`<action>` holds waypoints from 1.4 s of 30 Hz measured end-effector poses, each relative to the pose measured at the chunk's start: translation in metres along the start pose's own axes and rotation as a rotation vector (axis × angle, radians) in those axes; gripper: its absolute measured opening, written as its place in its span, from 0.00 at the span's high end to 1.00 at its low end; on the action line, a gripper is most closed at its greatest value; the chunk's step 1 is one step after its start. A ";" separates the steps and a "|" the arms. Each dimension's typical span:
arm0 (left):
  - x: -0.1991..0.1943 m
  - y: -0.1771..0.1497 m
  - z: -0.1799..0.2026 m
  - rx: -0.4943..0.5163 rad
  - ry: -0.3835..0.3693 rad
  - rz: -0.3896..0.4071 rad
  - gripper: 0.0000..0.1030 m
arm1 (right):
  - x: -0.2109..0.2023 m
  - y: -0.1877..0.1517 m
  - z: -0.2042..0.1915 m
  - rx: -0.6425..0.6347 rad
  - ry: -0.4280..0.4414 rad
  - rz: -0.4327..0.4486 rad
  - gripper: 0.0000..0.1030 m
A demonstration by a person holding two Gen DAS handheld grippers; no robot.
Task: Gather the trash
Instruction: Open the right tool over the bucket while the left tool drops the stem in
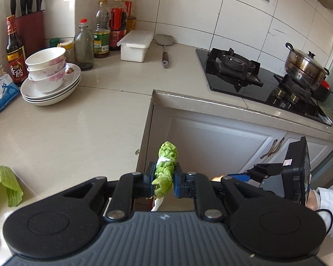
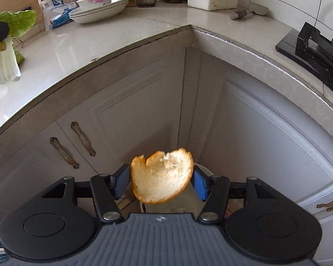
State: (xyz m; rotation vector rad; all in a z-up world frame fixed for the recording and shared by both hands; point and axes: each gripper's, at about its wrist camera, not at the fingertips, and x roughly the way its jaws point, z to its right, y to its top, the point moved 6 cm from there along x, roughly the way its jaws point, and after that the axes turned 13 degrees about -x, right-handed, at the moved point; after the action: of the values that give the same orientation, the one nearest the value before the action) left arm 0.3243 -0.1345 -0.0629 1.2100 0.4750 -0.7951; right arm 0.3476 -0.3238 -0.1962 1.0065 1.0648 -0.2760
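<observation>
1. The left gripper [image 1: 164, 177] is clamping a crumpled green vegetable scrap [image 1: 165, 166]; its jaws are standing almost closed, with both pads pressing on the scrap. It is hanging off the counter edge, over the floor in front of the corner cabinet [image 1: 211, 146].

2. The right gripper [image 2: 162, 182] is pointing steeply down, with an orange peel [image 2: 162, 176] between its blue pads [image 2: 119, 181]. The jaws are standing wide. The peel's left rim is lying against the left pad, while a narrow gap is showing at the right pad, so the grip appears released or nearly so.

3. A pale round container [image 2: 197, 201], judged to be the bin, is showing directly beneath the peel; most of it is hidden by the peel and the gripper body.

4. Step in hand, as judged: depositing collected trash. The peel is being let go over the bin.

5. The next move calls for bringing the left gripper over the same opening and then parting its jaws. A limp scrap may cling to a pad.

6. More greens [image 2: 4, 44] are lying on the beige countertop [image 1: 77, 122], so collection is not finished.

7. The room is a tiled kitchen corner. The counter is carrying stacked bowls [image 1: 47, 71] on plates, bottles, a white lidded box [image 1: 136, 45] and a spatula [image 1: 165, 48]; a gas hob [image 1: 244, 71] with a steel pot [image 1: 306, 66] is standing to the right.
</observation>
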 end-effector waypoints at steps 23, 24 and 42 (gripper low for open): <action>0.102 -0.024 0.070 0.101 -0.112 -0.151 0.87 | -0.039 -0.037 0.017 0.054 -0.019 0.072 0.00; 0.108 -0.027 0.072 0.104 -0.115 -0.162 0.87 | -0.041 -0.040 0.018 0.061 -0.027 0.071 0.00; 0.197 -0.077 0.116 0.194 -0.136 -0.292 0.25 | -0.076 -0.092 0.021 0.100 -0.232 -0.042 0.00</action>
State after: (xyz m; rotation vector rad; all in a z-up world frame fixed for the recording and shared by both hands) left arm 0.3840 -0.3119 -0.2157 1.2705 0.4767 -1.1877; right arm 0.2641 -0.4109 -0.1817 1.0144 0.8683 -0.4728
